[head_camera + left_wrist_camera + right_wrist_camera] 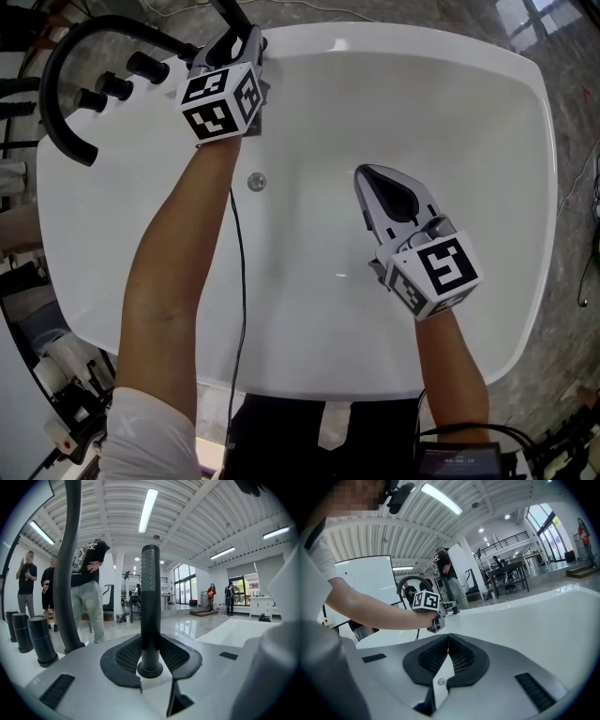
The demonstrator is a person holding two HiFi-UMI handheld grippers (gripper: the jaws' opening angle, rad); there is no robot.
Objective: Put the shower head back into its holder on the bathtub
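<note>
The left gripper [150, 641] has its jaws clamped on the upright shower head [150, 597] at the bathtub [469, 141] rim. It looks nearly seated, with only the release left. The right gripper [445, 641] has its jaws closed and empty.

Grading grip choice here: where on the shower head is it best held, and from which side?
Take the shower head by its slim round stem, low on the smooth part, from the side, jaws across its length. It stands upright and straight; the left gripper holds it just so, leaving the textured upper part free.
</note>
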